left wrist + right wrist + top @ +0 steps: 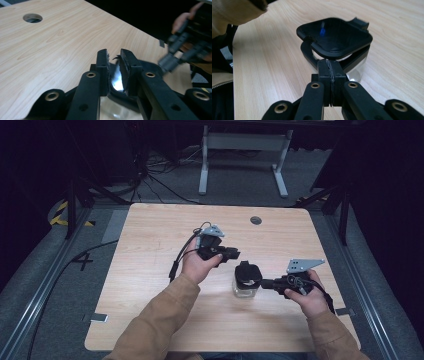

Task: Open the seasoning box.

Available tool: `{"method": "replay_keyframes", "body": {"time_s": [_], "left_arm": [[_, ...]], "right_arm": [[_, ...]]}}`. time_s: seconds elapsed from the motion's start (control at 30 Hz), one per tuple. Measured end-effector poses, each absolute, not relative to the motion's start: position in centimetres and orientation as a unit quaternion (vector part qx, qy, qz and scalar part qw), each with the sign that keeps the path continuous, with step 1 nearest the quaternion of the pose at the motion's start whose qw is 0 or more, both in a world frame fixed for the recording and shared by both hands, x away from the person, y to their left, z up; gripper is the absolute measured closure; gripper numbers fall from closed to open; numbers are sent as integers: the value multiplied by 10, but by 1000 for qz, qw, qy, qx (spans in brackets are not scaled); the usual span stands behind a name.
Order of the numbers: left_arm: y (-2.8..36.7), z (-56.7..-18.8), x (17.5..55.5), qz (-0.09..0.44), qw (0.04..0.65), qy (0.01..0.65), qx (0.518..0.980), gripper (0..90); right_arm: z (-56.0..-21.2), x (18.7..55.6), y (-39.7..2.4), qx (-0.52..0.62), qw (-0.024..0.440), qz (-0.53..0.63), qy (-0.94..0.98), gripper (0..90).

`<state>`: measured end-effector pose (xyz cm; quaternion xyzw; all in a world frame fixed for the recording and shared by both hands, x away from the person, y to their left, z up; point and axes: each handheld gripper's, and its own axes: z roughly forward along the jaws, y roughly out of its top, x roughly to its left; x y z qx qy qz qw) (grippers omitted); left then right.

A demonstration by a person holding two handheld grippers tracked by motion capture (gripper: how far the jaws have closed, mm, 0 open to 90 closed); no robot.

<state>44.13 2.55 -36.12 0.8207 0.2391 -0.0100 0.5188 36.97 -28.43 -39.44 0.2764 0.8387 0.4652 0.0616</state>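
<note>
The right tongs (pixel 265 283) come in from the right and their jaws are pressed together on the near edge of the jar (pixel 245 291). In the right gripper view (pixel 329 65) they pinch the black collar just under the lid (pixel 334 35). The left tongs (pixel 235 254) hang just beyond the jar on its far left side, tips pointing right. In the left gripper view (pixel 114 56) the jaws stand only a narrow slit apart. Whether they nip the lid's edge or merely hover over it, I cannot tell.

The jar stands upright near the middle of the table (pixel 150 270), slightly toward the near right, between the two hands.

The work appears to be opening the jar, and it looks partly done. The lid no longer sits flat: it is tilted, lifted off the collar on one side, with a gap showing beneath it, though still attached or resting at the other side. The steadying grip seems in place. What remains, as I judge it, is to swing the lid fully back or lift it clear.
</note>
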Motion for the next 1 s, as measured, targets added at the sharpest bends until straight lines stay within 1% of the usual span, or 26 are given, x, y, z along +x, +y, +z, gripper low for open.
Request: {"method": "replay_keyframes", "body": {"time_s": [0.1,0.23,0.37,0.43,0.53,0.6,0.77,0.97,1.0], "left_arm": [[35,-363,425,-13,512,232,827,827],[37,-372,408,-30,502,223,835,843],[31,-382,398,-49,511,218,830,880],[23,-388,395,-46,510,216,831,892],[10,-398,393,-52,512,214,830,892],[3,-403,393,-46,516,218,827,868],[-7,-407,395,-40,529,219,819,863],[-18,-411,394,-26,502,224,835,872],[-18,-412,394,-27,506,226,832,875]], "right_arm": [[-391,371,-285,278,67,477,831,900],[-388,372,-285,280,67,488,824,900],[-384,374,-283,281,67,502,815,900],[-382,375,-282,284,69,510,809,900],[-381,376,-282,283,72,513,807,900],[-381,377,-282,283,70,513,807,900],[-380,377,-281,283,74,515,806,900],[-376,378,-276,279,79,517,806,900],[-376,378,-275,278,80,516,806,900]]}}
